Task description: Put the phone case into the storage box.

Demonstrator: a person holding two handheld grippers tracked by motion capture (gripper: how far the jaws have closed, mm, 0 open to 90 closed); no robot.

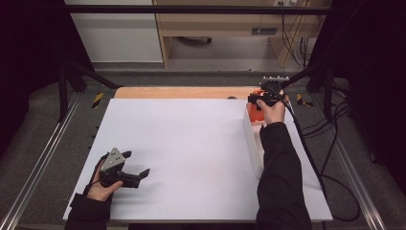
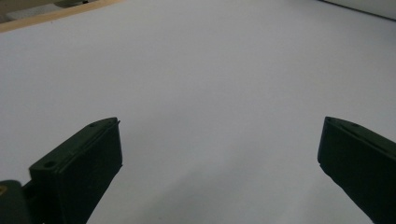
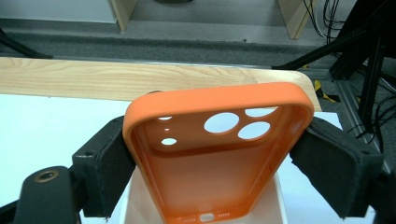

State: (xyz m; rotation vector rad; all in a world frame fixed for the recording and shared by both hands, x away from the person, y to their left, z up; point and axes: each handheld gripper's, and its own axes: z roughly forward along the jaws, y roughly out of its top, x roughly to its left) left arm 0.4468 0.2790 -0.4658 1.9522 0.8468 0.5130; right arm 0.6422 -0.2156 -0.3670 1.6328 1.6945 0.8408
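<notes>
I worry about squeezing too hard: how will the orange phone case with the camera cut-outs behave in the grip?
The orange soft-looking phone case is an empty thin-walled shell, so probably light and flexible. The right hand-held gripper clamps its long sides; hard squeezing may bow them. Its matte surface likely resists slipping.

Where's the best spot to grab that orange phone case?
Across its two long side walls, near the middle, as the right hand-held gripper does now. The orange phone case is a thin open shell; its raised rims give the pads parallel faces. Come in from the port end.
</notes>
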